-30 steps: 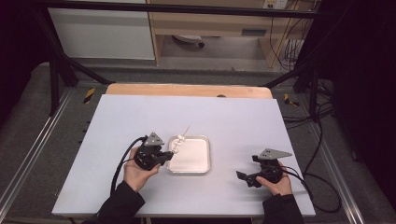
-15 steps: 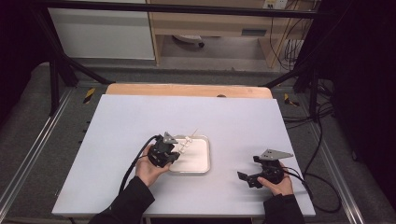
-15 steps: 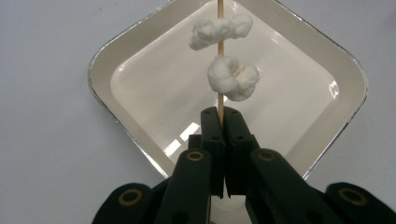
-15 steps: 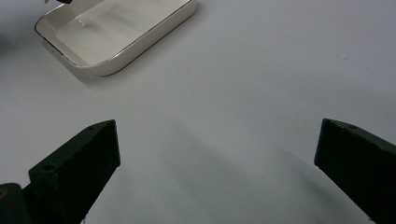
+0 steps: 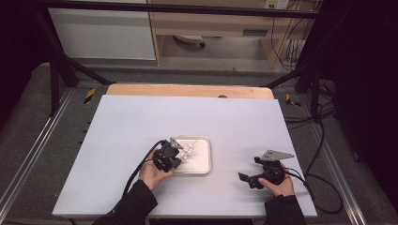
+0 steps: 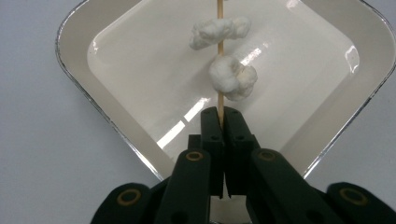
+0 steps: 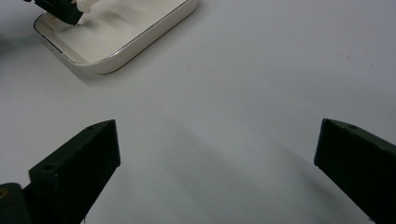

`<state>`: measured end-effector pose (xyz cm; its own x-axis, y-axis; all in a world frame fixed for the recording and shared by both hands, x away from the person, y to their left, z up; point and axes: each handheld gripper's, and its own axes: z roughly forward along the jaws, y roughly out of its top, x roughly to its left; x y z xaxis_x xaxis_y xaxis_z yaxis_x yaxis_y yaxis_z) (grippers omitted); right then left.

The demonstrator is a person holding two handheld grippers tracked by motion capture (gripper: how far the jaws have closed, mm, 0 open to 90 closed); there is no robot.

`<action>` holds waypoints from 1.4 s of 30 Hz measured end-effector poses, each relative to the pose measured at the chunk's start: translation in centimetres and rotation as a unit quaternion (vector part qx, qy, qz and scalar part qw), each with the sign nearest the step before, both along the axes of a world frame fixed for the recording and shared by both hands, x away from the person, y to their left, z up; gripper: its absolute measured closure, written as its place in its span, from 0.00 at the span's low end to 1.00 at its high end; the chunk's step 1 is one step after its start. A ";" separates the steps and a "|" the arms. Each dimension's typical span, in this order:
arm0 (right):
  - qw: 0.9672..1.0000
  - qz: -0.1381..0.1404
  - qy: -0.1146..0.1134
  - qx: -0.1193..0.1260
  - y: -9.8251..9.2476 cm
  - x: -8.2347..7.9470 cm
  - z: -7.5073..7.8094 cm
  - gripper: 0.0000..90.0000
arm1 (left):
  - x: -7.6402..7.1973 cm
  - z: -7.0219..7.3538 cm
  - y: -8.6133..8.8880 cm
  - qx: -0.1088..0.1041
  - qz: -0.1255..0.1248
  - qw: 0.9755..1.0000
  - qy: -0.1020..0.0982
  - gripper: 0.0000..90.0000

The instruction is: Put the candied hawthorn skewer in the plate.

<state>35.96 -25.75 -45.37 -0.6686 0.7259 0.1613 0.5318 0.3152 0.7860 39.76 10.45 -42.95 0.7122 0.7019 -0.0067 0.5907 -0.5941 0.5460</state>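
Left claw [image 6: 220, 122] grips one skewer [image 6: 219, 56] bearing two white lumps [image 6: 232, 77] over one tray [image 6: 116, 65]; right claw [image 7: 217, 175] gapes.

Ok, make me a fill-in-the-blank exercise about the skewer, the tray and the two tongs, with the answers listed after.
1. The left tongs are shut on a wooden ____.
2. The skewer carries ____ white lumps.
3. The lumps hang over a white ____ with rounded corners.
4. The right tongs, over the bare table beside the tray, have their jaws ____.

Missing words: skewer; two; tray; open
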 end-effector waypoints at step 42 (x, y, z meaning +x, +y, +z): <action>1.000 -0.003 0.001 0.004 -0.1 -0.1 0.1 0.01 | -3.0 1.0 9.9 -0.084 -0.001 0.994 -0.065 0.15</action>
